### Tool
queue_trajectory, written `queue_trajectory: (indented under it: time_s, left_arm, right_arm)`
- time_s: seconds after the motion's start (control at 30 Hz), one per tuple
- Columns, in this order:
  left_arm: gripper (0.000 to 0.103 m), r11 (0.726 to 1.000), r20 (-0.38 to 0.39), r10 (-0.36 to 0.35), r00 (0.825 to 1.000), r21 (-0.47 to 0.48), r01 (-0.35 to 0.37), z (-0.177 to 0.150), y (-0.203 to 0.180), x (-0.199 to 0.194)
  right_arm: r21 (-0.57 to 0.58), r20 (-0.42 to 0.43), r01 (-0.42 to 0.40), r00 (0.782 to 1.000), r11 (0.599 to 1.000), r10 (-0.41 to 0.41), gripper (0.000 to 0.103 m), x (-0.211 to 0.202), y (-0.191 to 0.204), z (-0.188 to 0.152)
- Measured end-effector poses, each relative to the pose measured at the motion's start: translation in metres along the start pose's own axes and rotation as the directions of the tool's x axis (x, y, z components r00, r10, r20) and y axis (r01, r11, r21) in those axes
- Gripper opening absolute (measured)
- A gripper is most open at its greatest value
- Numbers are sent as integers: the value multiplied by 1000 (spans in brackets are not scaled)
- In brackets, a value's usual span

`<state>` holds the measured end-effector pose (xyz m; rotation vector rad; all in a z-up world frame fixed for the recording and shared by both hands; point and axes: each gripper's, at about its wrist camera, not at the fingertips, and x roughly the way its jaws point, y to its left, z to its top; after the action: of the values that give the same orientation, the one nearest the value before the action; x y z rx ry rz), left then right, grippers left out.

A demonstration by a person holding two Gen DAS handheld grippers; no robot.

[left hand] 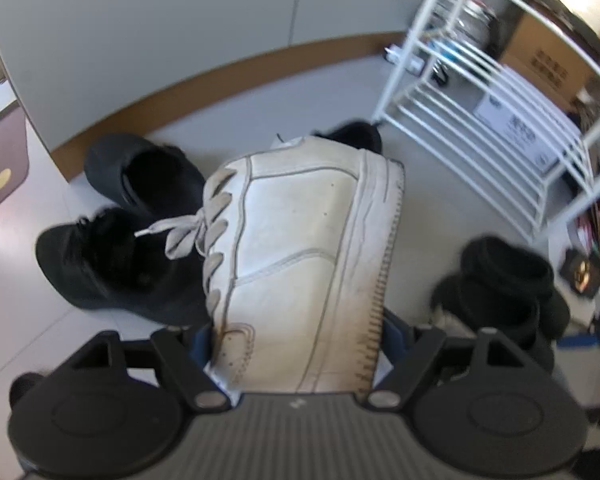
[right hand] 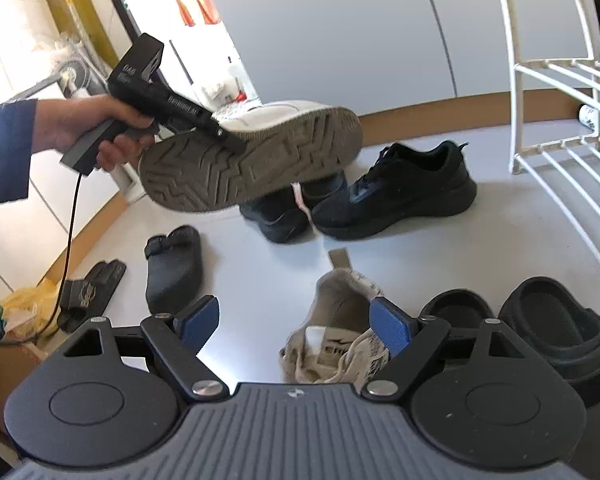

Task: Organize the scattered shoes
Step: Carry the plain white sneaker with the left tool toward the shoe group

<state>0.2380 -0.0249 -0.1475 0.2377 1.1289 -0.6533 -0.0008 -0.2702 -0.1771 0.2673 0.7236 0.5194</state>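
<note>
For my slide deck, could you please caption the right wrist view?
Left tongs carry a white sneaker above scattered black shoes; right tongs open.

Under me the pale grey floor (right hand: 260,280) carries two black sneakers (right hand: 396,192) at twelve o'clock, a dark slipper (right hand: 174,268) at nine, a beige shoe (right hand: 340,340) right below my fingers, black clogs (right hand: 556,324) at three, and a white rack (right hand: 560,152) at two.
</note>
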Motion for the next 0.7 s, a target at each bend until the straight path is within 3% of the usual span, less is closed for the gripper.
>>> queue_trajectory:
  time_s: [0.17,0.37,0.57,0.7]
  left_arm:
    - [80,1000,6,-24,1000,-17,24,-49,7,11]
    - [80,994,2,-38,999,-106,38,-103,30,29]
    - [81,995,6,-54,999,-85,54,-136,39,41]
    - [85,998,-3,-7,1000,-64,7,-159,39,55]
  right_arm:
    - [-14,-57,6,998,1000,-7,86,8,5,-10]
    - [-28,-108,12,994,1000,-15,86,17,10,-21]
    - [-47,-139,0,990,999,-6,86,24,20,-23]
    - [-67,-160,-11,987,998,0,86,27,26,-26]
